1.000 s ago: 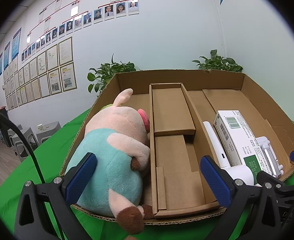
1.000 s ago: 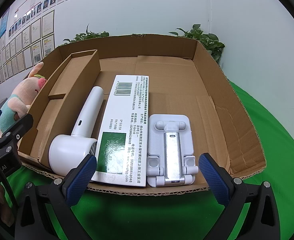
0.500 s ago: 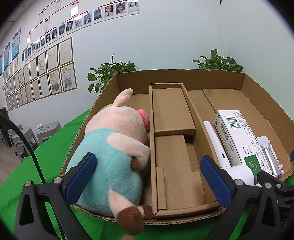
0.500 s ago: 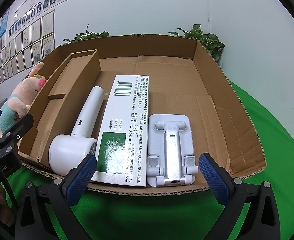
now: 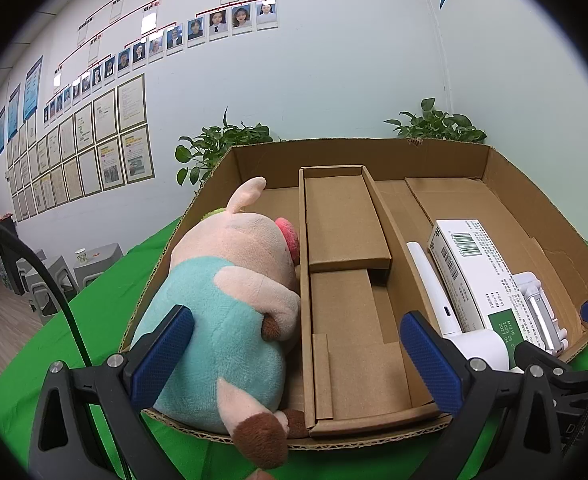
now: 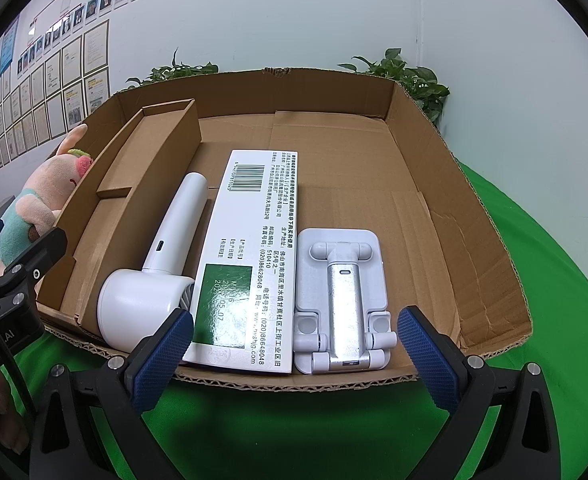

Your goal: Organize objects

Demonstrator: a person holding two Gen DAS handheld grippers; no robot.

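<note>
From the left wrist view, nothing has shifted over the last second: the left hand-held gripper (image 5: 296, 350) hangs in the same spot at the near edge of the cardboard box (image 5: 446, 152), its blue pads wide apart and holding nothing. The plush pig (image 5: 229, 300) in its teal top lies in the box's left compartment, pressed against the cardboard divider (image 5: 302, 280), with one brown hoof spilling over the front edge. The middle compartment (image 5: 350, 320) has nothing in it. The box sits on a green-covered table (image 5: 93, 320).

From the right wrist view, the picture is equally still. The right hand-held gripper (image 6: 294, 348) hovers at the front rim, fingers spread and empty. In the wide right compartment three things lie side by side, touching or nearly so: a white handheld fan (image 6: 153, 276), a white and green medicine box (image 6: 249, 256), and a white folding phone stand (image 6: 340, 296).

Because nothing moves and both grippers are empty with every item already in the box, I judge the sorting is either finished or paused. If more is meant, the bare middle slot looks like the likely destination.
</note>
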